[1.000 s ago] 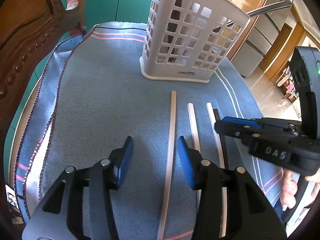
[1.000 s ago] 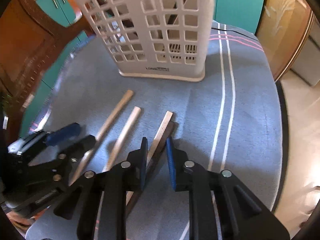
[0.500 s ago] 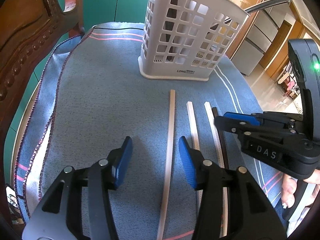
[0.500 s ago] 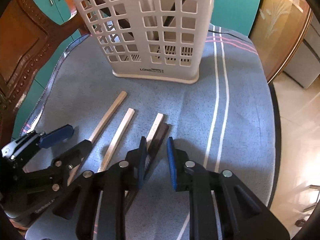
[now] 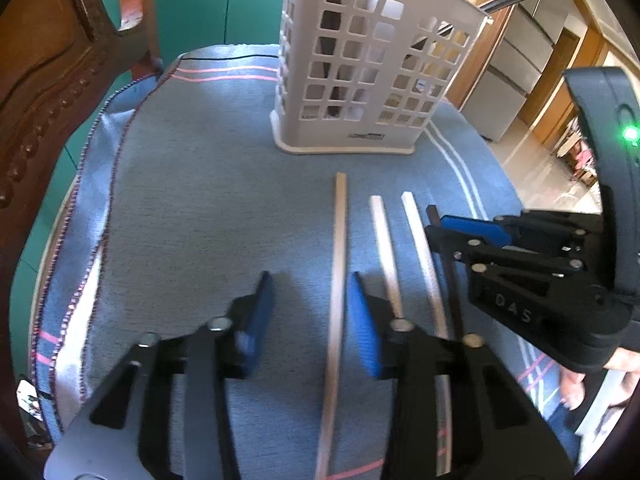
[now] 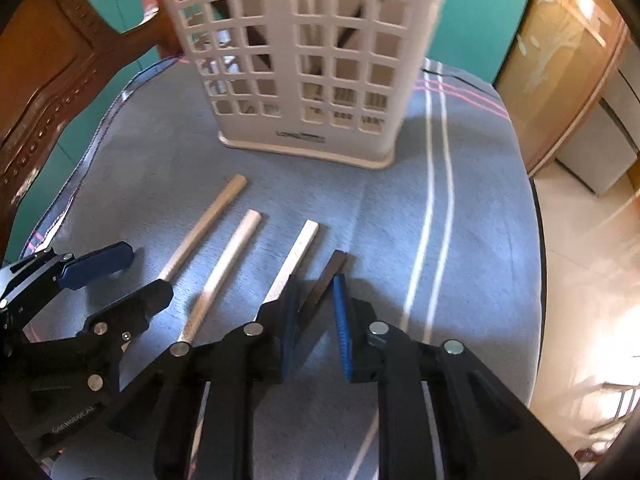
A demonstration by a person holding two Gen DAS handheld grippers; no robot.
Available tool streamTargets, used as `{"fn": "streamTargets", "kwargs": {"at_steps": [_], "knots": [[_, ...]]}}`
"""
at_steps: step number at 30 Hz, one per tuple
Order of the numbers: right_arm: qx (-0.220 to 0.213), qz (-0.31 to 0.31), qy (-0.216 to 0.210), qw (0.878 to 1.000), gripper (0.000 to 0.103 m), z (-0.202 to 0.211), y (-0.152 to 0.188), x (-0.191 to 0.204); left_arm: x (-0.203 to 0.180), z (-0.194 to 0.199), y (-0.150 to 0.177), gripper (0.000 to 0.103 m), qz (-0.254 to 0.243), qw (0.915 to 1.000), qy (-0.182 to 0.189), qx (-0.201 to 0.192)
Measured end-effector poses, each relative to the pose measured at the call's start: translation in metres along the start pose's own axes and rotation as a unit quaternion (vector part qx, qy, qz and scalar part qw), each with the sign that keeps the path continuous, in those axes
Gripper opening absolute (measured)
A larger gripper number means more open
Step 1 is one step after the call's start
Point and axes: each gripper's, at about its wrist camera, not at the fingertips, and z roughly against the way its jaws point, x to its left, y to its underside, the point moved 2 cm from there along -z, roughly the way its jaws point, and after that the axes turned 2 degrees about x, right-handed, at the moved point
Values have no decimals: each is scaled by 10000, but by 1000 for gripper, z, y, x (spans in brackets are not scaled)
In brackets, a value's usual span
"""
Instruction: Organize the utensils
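Note:
Three pale wooden handles and one dark handle (image 6: 326,278) lie side by side on the blue cloth (image 5: 192,200) in front of a white slotted utensil basket (image 5: 372,68). My left gripper (image 5: 310,312) is open, low over the cloth, with the leftmost pale handle (image 5: 339,256) between its fingers. My right gripper (image 6: 316,320) is open around the dark handle, with the right pale handle (image 6: 294,260) just left of its left finger. The basket holds dark utensils, seen through its holes.
A carved wooden chair back (image 5: 60,52) stands at the left of the table. The cloth's right edge (image 6: 532,240) drops to a tiled floor. Teal cabinet doors (image 5: 224,0) are behind the basket.
My right gripper has opened wider and shifted right, so the dark handle now sits between its fingers. My left gripper has moved forward along the leftmost handle.

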Motion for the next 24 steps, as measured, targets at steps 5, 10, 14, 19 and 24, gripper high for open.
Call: {"fn": "streamTargets", "kwargs": {"at_steps": [5,10,14,19,24], "knots": [[22,494,-44,9988,16,1,0,-3,3,0,-1,28,21,10000,-4,12],[-10,291,-68,9996,16,8,7,-17,2,-1,-2,28,38,10000,-10,21],[-118,136,-47,9998,20,14,14,-33,2,0,-2,29,7,10000,-61,19],[-200,72,-6,9998,21,10,13,-21,3,0,-2,11,20,9998,-182,53],[-333,-37,-112,9994,21,3,14,-21,14,8,8,7,387,9991,120,119]]}}
